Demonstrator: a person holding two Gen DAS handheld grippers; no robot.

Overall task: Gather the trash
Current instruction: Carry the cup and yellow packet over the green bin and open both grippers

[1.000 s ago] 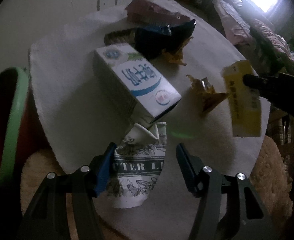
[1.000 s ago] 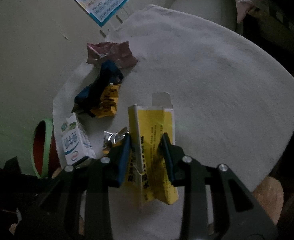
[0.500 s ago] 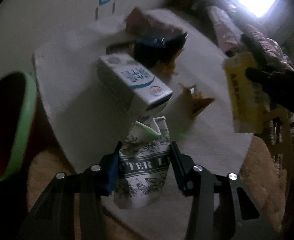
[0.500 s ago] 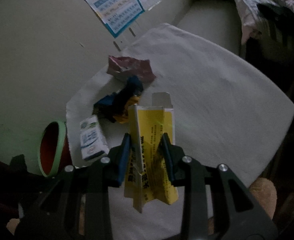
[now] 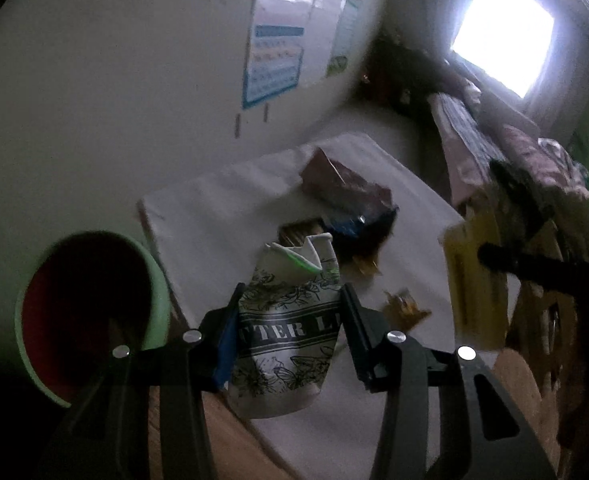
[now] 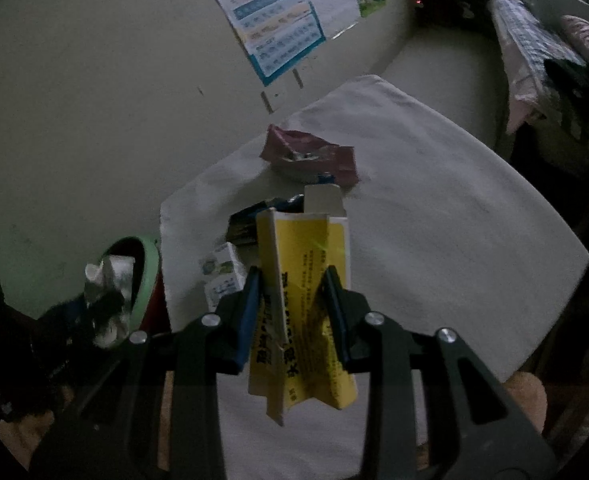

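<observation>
Both tongs have risen off the surface [image 6: 434, 216] since the earlier frames, each carrying its load. Left tongs [image 5: 290, 334] have just been closing and now clamp the crumpled paper cup [image 5: 286, 332] with black floral print; pads press both sides, and the cup hangs clear of the white cloth. Cup sits just right of the green-rimmed bin [image 5: 94, 320] in the left wrist view, near the bin's mouth but not over it. Right tongs [image 6: 292, 312] stand narrow, gripping the flattened yellow carton [image 6: 302, 312], which is upright with its grey flap at top.

Remaining relative to the bin, right wrist view: blue-and-white milk box [image 6: 222, 280] just right of the bin at the surface's edge; dark blue wrapper [image 6: 250, 220] beyond it; pink wrapper [image 6: 310, 156] farthest away. Left wrist view adds a small gold wrapper [image 5: 404, 306] right of the cup. Motion blur over most of the left view.
</observation>
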